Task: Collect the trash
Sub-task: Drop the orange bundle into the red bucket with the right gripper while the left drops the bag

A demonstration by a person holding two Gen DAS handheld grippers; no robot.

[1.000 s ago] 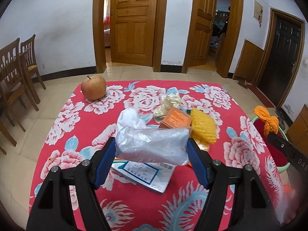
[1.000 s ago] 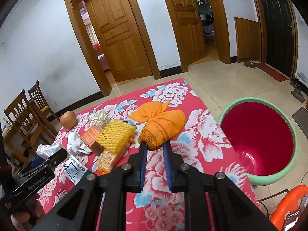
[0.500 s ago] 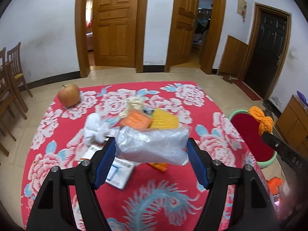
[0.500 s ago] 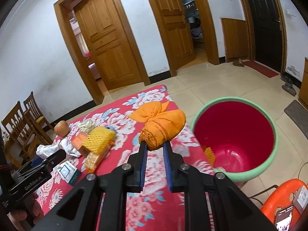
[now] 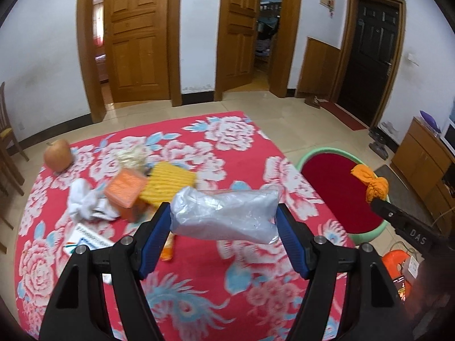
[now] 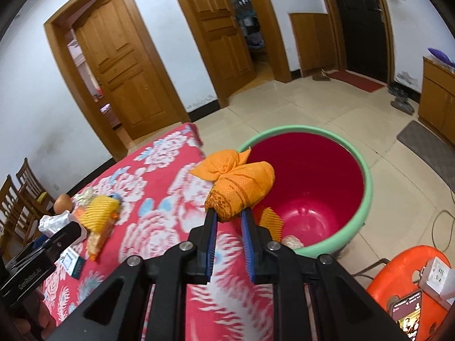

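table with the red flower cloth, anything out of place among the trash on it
The apple at the table's far left corner looks whole and uneaten, apart from the wrappers, tissue and orange box heaped mid-table. It seems more like food than trash.

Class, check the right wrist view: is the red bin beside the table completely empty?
No: the red bin already holds a yellow foam net and a pale crumpled scrap at its bottom.

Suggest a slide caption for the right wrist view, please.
Right gripper carries an orange mesh bundle toward the red bin.
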